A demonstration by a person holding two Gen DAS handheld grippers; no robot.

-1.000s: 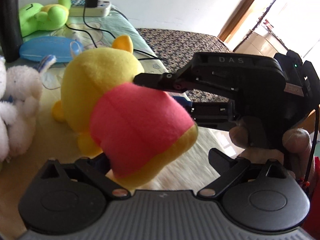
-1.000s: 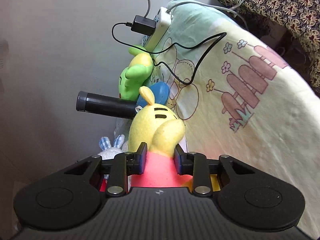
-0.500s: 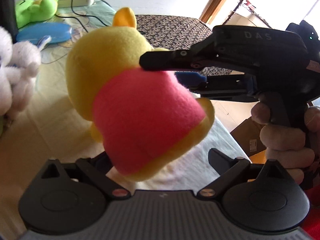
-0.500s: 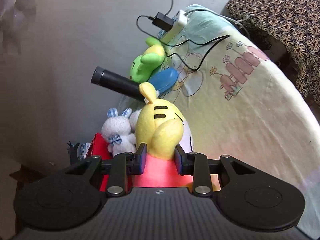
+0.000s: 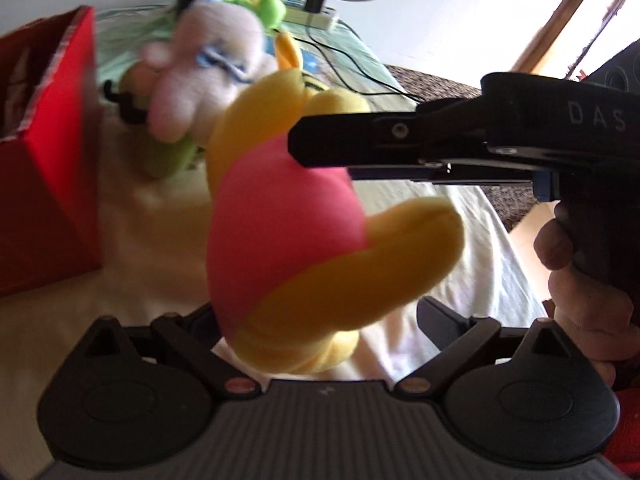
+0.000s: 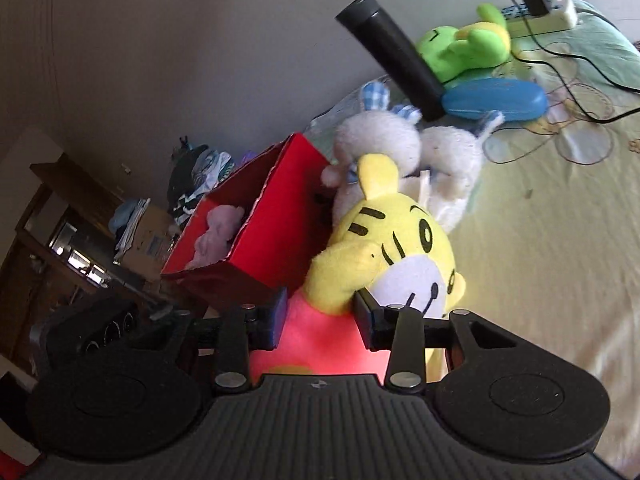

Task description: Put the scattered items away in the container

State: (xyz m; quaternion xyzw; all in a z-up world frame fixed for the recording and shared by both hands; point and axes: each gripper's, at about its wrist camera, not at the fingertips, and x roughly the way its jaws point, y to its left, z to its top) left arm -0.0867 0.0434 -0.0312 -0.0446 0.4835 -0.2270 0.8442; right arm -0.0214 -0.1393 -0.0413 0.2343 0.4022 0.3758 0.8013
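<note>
A yellow tiger plush (image 5: 288,220) in a red shirt hangs in the air over the bed, beside the red box (image 5: 48,160). My right gripper (image 5: 320,160) comes in from the right and grips it at the shirt. In the right wrist view the plush (image 6: 400,248) sits between the pads of my right gripper (image 6: 322,318), whose jaws are opening while still touching it. The red box (image 6: 272,232) stands just left of the plush, with a pale pink soft toy (image 6: 218,232) inside. My left gripper (image 5: 320,320) is open below the plush's feet.
White bunny plushes (image 6: 404,144) lie against the box's far side. Behind them are a black cylinder (image 6: 392,56), a blue case (image 6: 496,100), a green plush (image 6: 464,48) and a power strip (image 6: 548,16) with cables. A hand (image 5: 576,280) holds the right gripper.
The plush has been carried across the bed toward the red box, which has come into both views. The right gripper has rolled and its pads stand wider apart.
</note>
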